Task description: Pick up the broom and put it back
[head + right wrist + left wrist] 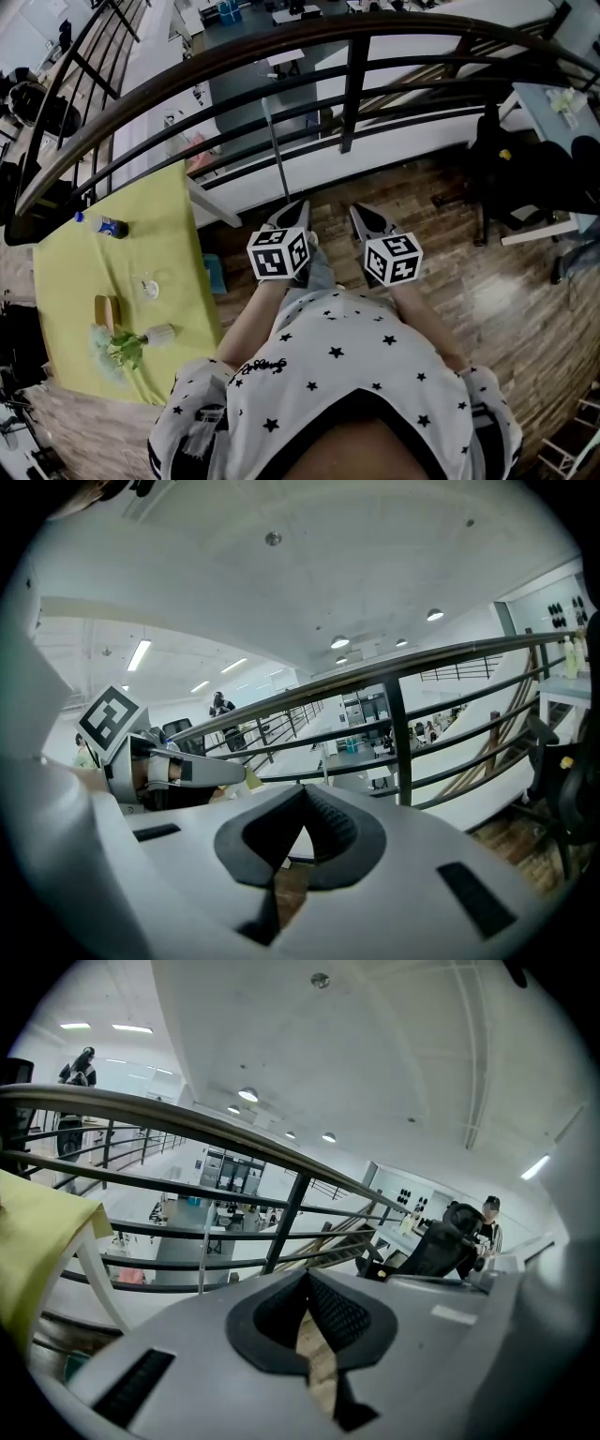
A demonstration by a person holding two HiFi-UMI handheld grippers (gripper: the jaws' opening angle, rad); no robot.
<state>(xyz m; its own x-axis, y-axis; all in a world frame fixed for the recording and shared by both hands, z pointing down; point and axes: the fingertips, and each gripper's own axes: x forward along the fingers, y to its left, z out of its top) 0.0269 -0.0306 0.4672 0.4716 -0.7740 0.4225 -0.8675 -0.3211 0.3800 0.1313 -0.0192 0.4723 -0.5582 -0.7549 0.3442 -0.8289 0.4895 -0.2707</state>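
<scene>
A thin grey pole [275, 155], which looks like the broom's handle, stands upright against the black railing [353, 94]. Its lower end is hidden behind my left gripper [298, 208]. In the left gripper view the same pole [203, 1252] rises left of the jaws. My left gripper [307, 1274] is shut with nothing in it, just short of the pole. Beside it, my right gripper [361, 212] points at the railing too. Its jaws [305, 789] meet at the tips and hold nothing. The left gripper's marker cube [111, 719] shows at the left of the right gripper view.
A yellow-covered table [66, 281] stands to the left with a bottle [108, 227], a glass and a small plant [127, 347]. A black office chair [511, 169] and a white desk [553, 108] are on the right, on the wooden floor [487, 300]. Below the railing lies a lower hall.
</scene>
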